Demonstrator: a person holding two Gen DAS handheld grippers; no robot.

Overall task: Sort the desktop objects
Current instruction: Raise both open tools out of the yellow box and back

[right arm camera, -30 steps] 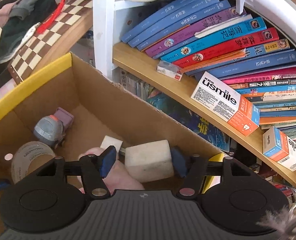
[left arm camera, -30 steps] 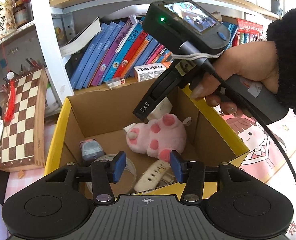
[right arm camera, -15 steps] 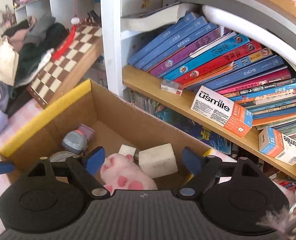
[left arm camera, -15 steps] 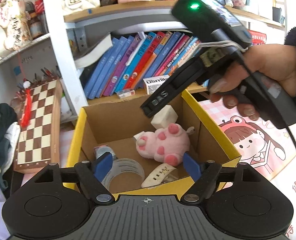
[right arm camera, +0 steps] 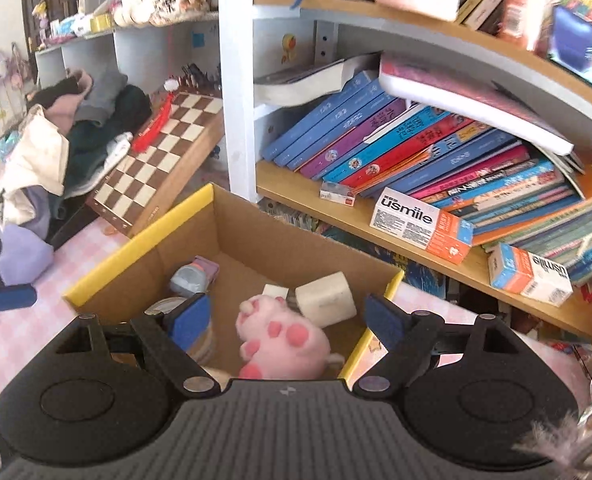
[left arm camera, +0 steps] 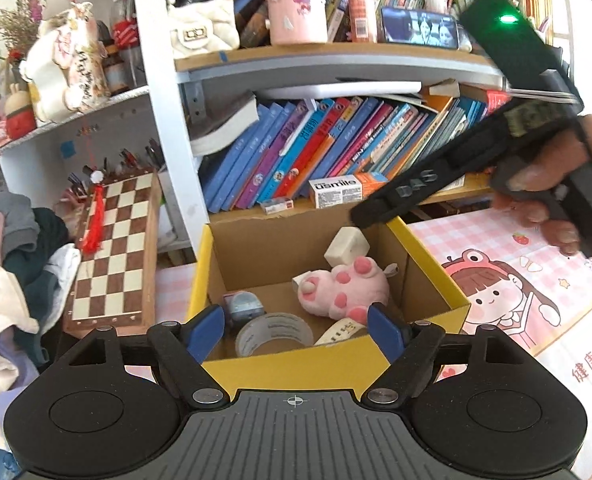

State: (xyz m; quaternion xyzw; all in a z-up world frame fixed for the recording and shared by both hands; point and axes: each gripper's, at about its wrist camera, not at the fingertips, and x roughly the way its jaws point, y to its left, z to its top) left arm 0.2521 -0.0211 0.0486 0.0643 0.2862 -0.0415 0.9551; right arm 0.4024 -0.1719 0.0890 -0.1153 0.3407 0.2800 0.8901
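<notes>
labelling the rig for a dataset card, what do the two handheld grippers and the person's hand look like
Both the left gripper and right gripper have black linkage arms, blue finger pads and a ribbed grey base with two round black discs. From outside, the right one is a black pistol-grip body lettered DAS with a green light, held by a hand.

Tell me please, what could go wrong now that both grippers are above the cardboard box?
1. The white block leans on the pink plush toy against the cardboard box wall; it may slide down if the box is bumped.
2. The right gripper and left gripper, both open, hang close together over the box and could collide.
</notes>
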